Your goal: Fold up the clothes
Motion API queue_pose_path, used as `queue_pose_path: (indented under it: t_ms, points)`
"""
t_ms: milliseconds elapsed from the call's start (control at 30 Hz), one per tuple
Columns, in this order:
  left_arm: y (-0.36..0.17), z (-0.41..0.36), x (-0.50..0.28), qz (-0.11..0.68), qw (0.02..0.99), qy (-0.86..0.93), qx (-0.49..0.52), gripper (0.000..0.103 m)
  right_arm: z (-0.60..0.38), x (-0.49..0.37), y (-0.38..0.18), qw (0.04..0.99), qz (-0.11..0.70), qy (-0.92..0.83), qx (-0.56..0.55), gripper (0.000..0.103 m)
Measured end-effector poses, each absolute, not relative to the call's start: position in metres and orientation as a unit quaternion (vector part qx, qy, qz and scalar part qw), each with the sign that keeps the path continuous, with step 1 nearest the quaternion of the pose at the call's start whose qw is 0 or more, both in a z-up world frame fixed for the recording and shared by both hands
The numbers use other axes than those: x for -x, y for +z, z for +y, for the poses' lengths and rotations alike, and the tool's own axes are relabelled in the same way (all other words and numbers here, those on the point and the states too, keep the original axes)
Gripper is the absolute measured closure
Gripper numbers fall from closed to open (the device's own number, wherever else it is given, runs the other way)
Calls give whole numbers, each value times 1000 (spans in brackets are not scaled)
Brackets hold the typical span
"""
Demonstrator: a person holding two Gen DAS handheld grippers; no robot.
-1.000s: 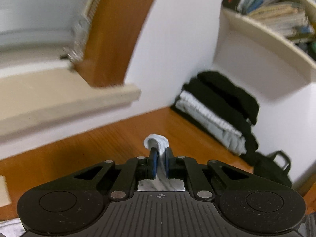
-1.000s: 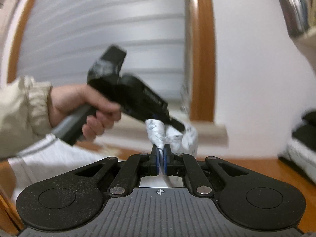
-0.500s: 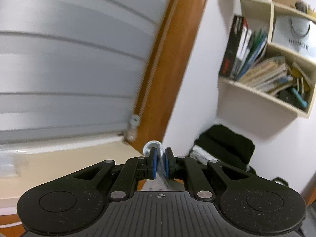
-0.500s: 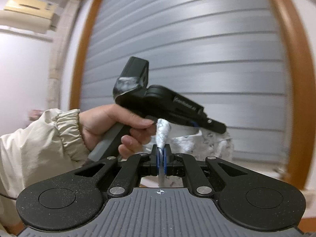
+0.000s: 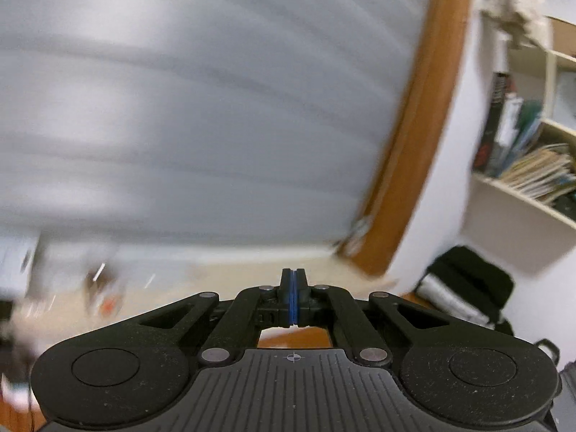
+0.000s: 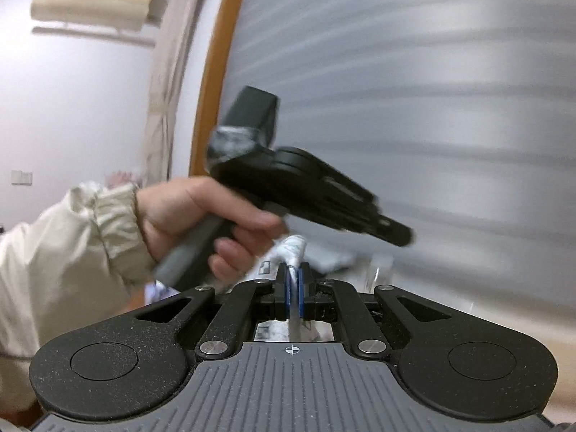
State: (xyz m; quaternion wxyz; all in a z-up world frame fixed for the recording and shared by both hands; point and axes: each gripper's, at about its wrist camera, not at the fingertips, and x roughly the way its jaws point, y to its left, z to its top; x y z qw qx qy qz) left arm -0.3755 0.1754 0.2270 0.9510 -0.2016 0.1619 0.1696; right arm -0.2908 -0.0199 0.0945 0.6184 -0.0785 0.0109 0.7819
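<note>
Left gripper (image 6: 399, 234) up ahead-left of the right gripper (image 6: 294, 280), blinds (image 6: 414, 108) behind; folded clothes (image 5: 464, 295) stacked low right, under the bookshelf (image 5: 522, 187).

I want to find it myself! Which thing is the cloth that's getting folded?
Look at the big grey window blind in the right wrist view. Low down in front of it, the right gripper pinches a bit of white patterned cloth between its blue pads. It is the only soft, crumpled thing there; the left gripper above it is hard and black.
</note>
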Motion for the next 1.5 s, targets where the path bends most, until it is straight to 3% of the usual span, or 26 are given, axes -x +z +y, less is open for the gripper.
queue_pose_path:
  t_ms: [200, 267, 433, 500, 567, 767, 867, 1167, 1500]
  points:
    - [148, 202, 421, 206, 921, 212, 252, 101, -8, 284, 69, 626, 40, 773, 95, 98]
    - [134, 207, 437, 203, 915, 223, 270, 80, -4, 278, 72, 636, 39, 765, 96, 98]
    - [119, 213, 456, 207, 906, 238, 283, 76, 15, 255, 79, 665, 35, 740, 101, 98]
    - [117, 210, 458, 202, 903, 236, 296, 67, 21, 243, 78, 676, 35, 730, 99, 98]
    - [115, 208, 461, 198, 900, 233, 310, 48, 26, 231, 78, 686, 34, 720, 98, 98]
    - [109, 203, 464, 133, 871, 203, 428, 28, 28, 234, 71, 686, 24, 721, 100, 98]
    - [104, 200, 466, 111, 851, 178, 482, 25, 27, 243, 65, 679, 18, 727, 105, 98]
    - [46, 198, 481, 178, 817, 185, 516, 24, 32, 340, -43, 578, 84, 789, 191, 98]
    - [51, 187, 475, 203, 843, 195, 458, 20, 34, 357, -70, 563, 87, 791, 222, 97]
